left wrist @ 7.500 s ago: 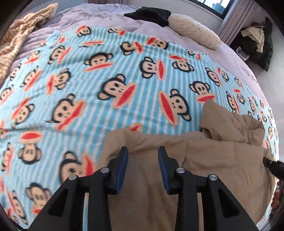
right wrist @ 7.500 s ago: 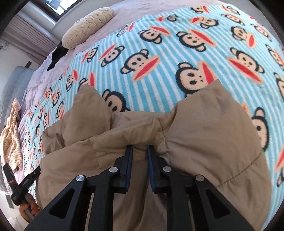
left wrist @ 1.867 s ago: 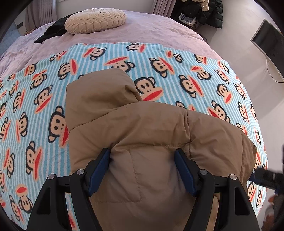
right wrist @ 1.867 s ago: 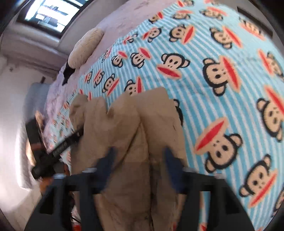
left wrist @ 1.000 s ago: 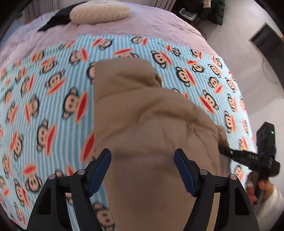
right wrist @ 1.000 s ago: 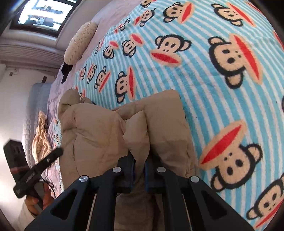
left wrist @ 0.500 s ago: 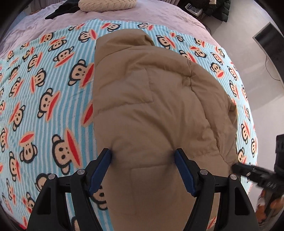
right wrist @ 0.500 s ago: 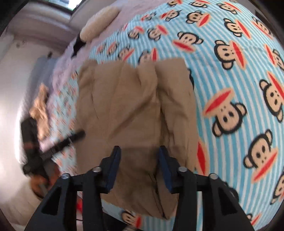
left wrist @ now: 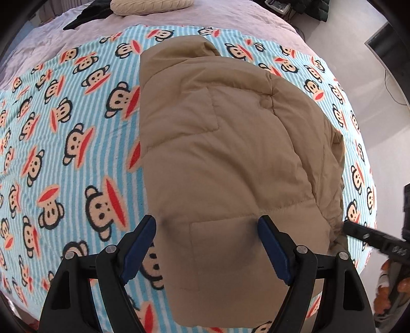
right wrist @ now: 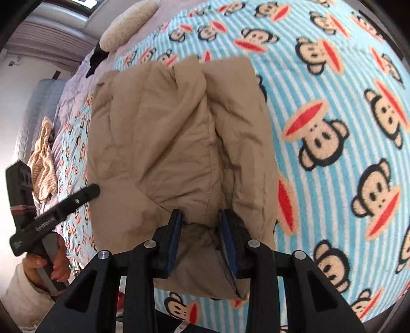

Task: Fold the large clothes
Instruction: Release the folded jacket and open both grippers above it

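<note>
Left wrist view: the bed (left wrist: 230,23) is seen covered by a monkey-print blanket (left wrist: 77,143), and on the blanket a tan padded jacket (left wrist: 225,153) is laid in a compact folded bundle. A second ago a fold of the jacket was pinched by the right claw (right wrist: 201,240); that fold has now been released, and the jaws are parted around the near edge with nothing gripped. The left claw (left wrist: 207,246) is held wide open above the near end of the bundle, and nothing is held by it. From this it is judged that the last fold has been set down and that the folding is nearly done, with only smoothing perhaps left.

Further off, a cream pillow (left wrist: 151,6) and a dark garment (left wrist: 89,15) are seen at the head of the bed. In the right wrist view a striped cloth (right wrist: 42,158) is seen beyond the jacket. Nothing is placed in the way of either claw.
</note>
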